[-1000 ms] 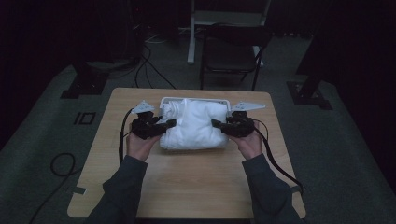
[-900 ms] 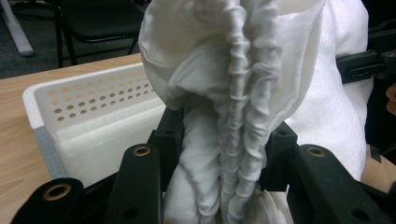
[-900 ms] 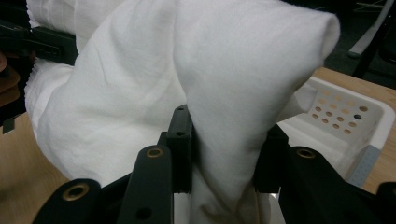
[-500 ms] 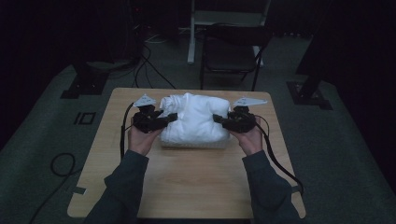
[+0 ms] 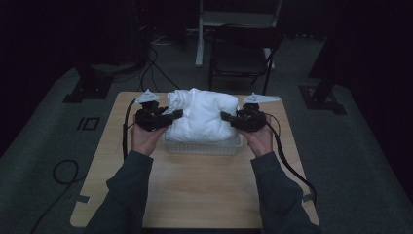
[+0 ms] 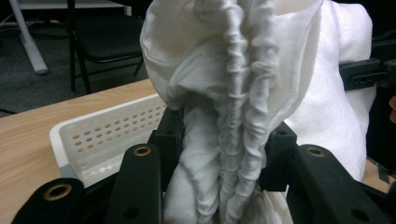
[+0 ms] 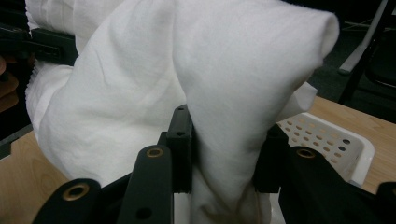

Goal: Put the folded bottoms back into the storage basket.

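**Both grippers clamped on the white cloth above the basket**

Your left gripper (image 5: 171,117) has its jaws closed on a gathered, pleated bunch of the white cloth (image 5: 202,114); in the left gripper view the crumpled folds (image 6: 229,140) are pinched tight between the two black jaws and run up out of the top of the picture. Your right gripper (image 5: 228,117) grips the opposite side of the same cloth, and in the right gripper view a smooth thick fold (image 7: 224,140) is squeezed between its jaws, so neither pair is standing wide.

The cloth hangs as a bulky bundle between your two hands, one gripper at each side of it. It sits over the white perforated basket (image 5: 204,146), whose near wall shows below the bundle in the high view. Whether the lowest part of the cloth touches the inside of the basket you cannot tell from these pictures. In the left gripper view the basket's holed wall (image 6: 102,135) lies just beside the jaws, and in the right gripper view its rim (image 7: 336,144) is close on the other side.

The basket stands on the wooden table (image 5: 195,195), toward its far half. Your forearms, in dark sleeves, come in from the near edge. Beyond the table stands a dark chair (image 5: 241,53) on the grey floor.
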Demonstrator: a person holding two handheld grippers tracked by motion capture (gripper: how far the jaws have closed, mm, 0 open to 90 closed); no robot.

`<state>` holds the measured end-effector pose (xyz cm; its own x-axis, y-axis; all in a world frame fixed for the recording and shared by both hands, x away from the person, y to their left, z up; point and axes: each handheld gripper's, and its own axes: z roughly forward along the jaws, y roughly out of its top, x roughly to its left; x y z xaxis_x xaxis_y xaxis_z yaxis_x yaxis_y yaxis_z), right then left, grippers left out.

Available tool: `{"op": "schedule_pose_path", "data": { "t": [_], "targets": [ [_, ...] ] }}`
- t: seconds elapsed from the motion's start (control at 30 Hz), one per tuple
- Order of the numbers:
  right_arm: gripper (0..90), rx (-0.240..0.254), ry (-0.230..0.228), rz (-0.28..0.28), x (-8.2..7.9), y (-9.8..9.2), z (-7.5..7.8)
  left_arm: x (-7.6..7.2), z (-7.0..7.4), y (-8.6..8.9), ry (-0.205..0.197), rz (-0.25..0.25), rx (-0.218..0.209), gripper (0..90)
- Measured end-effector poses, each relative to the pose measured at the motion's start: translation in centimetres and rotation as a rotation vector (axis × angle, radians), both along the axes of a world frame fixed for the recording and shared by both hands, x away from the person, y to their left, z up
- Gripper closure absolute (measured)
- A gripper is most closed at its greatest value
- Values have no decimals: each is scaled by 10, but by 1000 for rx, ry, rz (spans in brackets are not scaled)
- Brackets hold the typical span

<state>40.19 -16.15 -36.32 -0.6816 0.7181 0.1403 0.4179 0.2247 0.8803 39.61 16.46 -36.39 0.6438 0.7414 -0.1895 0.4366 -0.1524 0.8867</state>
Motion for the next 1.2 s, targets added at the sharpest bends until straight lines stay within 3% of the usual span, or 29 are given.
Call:
{"op": "schedule_pose_path", "data": {
  "t": [0.73,0.97,1.03,1.2],
  "targets": [
    [661,-29,43,-39,32,7,-14,35,-19,0,40,31,-11,610],
    [673,-56,63,-56,43,15,-19,48,-31,1,80,44,-10,618],
    [677,-43,62,-54,46,16,-21,53,-34,1,93,50,-22,621],
    [678,-44,61,-65,53,19,-23,61,-36,2,96,69,-24,624]
  ]
}}
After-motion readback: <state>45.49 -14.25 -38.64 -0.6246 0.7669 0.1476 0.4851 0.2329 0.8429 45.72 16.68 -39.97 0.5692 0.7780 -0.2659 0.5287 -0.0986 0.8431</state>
